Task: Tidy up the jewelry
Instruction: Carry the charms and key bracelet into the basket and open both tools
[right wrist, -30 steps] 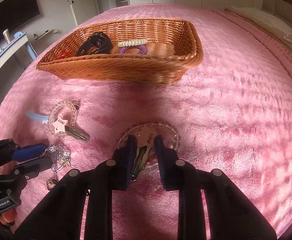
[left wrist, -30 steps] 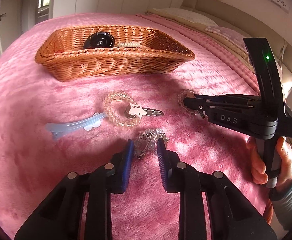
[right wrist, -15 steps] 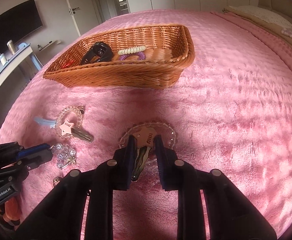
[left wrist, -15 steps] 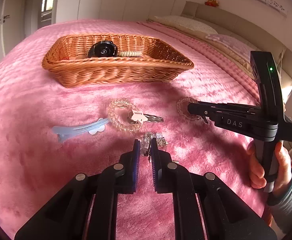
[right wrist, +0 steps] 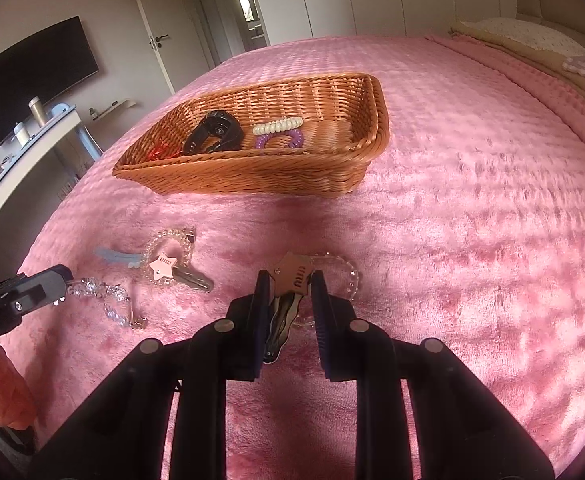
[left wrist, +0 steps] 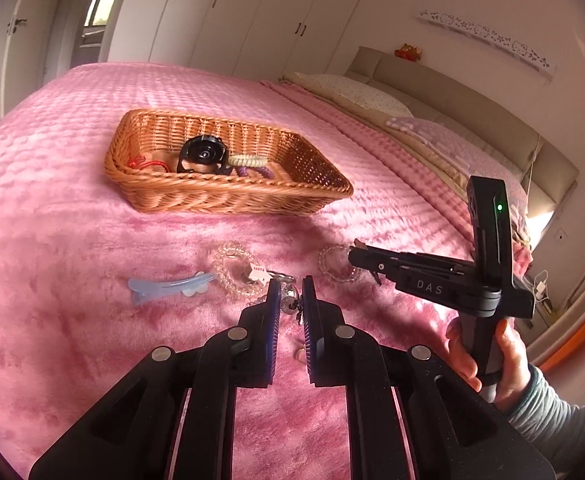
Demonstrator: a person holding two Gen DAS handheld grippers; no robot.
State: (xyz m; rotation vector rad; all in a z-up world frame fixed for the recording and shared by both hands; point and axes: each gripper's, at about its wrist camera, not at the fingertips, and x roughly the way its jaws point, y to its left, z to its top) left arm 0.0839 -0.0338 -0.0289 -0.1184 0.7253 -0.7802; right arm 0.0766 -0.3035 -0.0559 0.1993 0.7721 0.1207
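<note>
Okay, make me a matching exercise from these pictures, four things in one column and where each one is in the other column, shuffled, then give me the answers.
Things:
1. black watch
2. blue hair clip
3. crystal bracelet
4. star hair clip

Places:
A. between the right gripper's fingers
B. lying on the pink blanket, not gripped
C. in the wicker basket
D. pinched by the left gripper

Pairs: 1-C, 2-B, 3-D, 4-A

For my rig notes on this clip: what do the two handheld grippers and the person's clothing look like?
Both grippers are matte black plastic with silver pivot bolts and blue ribbed pads. The right gripper carries white "DAS" lettering and a green indicator light on its upright black handle. A grey-green knitted sleeve covers the wrist beneath it.
</note>
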